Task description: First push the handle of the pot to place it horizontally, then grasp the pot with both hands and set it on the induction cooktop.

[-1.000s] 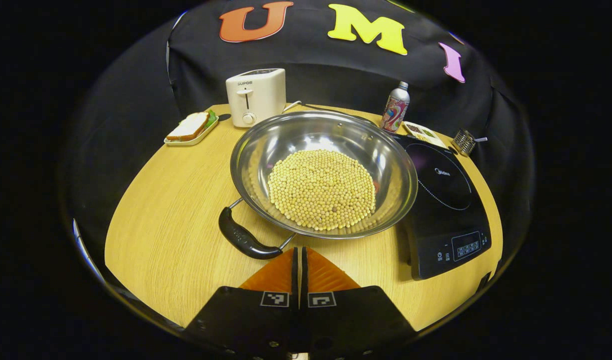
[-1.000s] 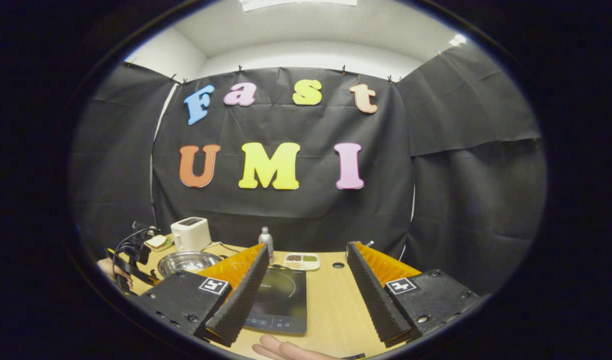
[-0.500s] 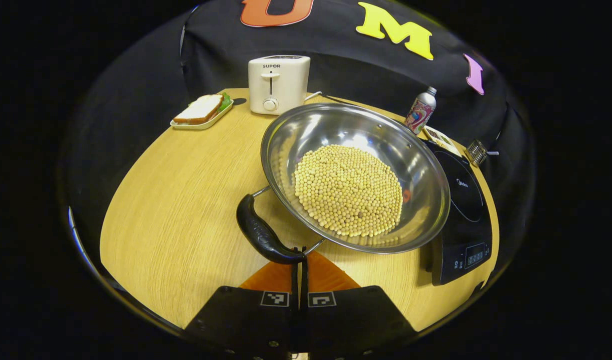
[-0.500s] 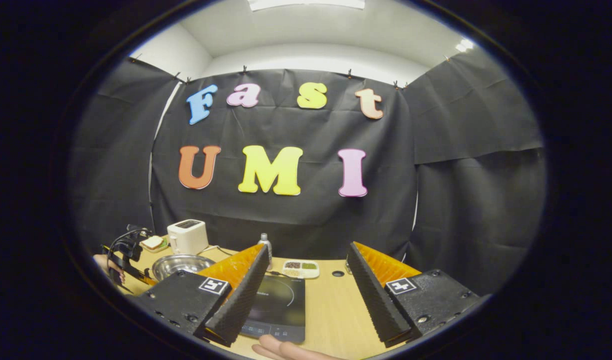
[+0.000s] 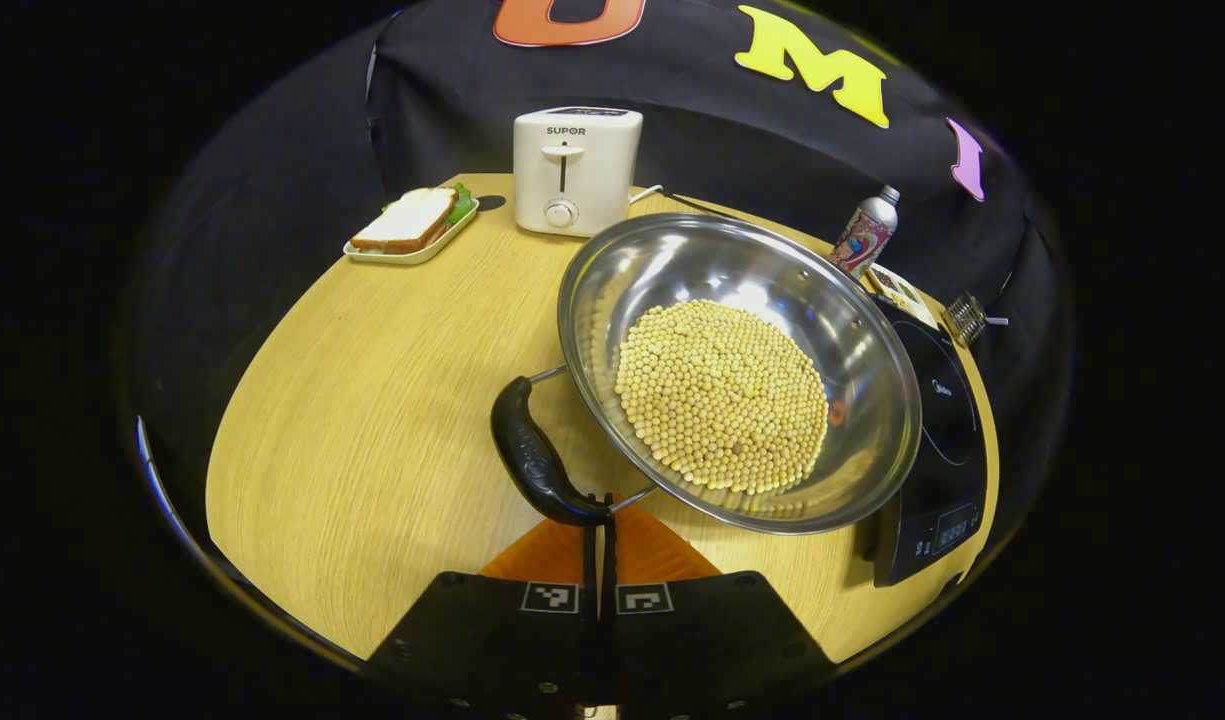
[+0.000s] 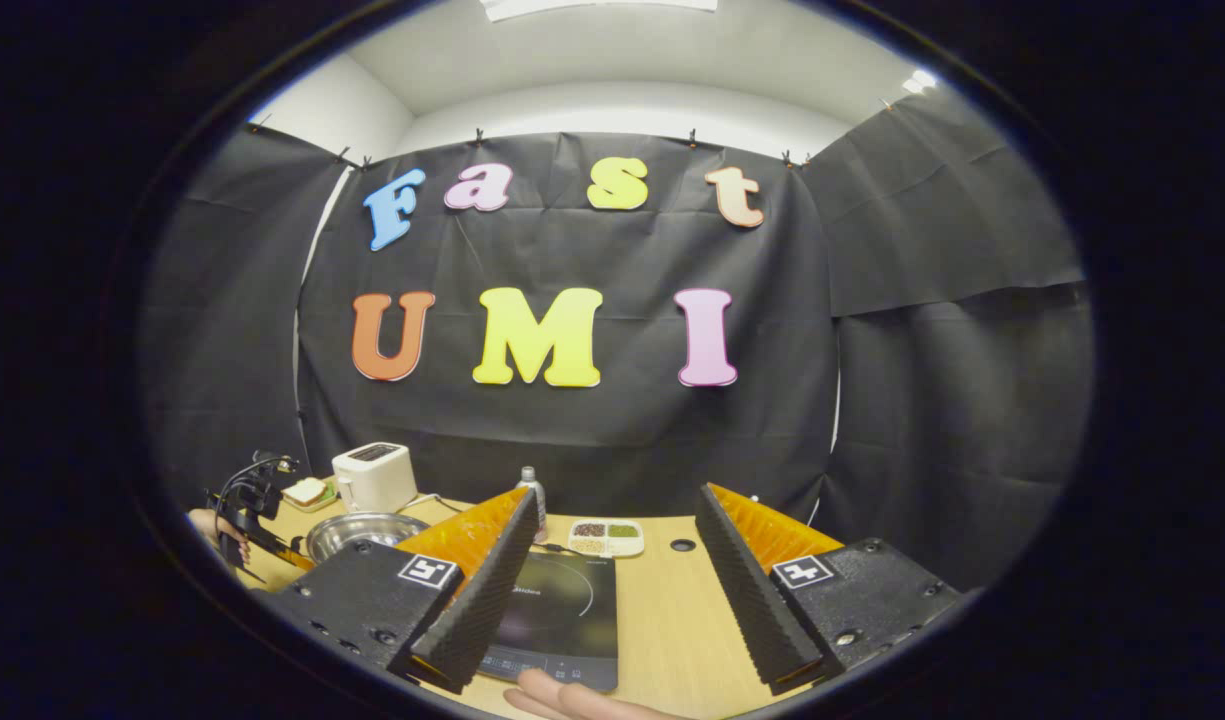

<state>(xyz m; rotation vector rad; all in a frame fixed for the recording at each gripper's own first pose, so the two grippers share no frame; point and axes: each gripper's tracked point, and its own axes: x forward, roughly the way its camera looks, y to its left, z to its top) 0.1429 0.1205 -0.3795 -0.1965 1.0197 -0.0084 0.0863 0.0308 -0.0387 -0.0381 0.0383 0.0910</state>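
black cloth walls (image 6: 932,330) surround a round wooden table (image 5: 372,400).

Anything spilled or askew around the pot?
No spill: the beans sit inside the pot. Its handle lies diagonal, not horizontal, with the shut left gripper at its near end.

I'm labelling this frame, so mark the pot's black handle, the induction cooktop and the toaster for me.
pot's black handle (image 5: 534,462): left gripper view, middle of the grip.
induction cooktop (image 6: 557,605): right gripper view, glass top.
toaster (image 5: 576,170): left gripper view, front face.
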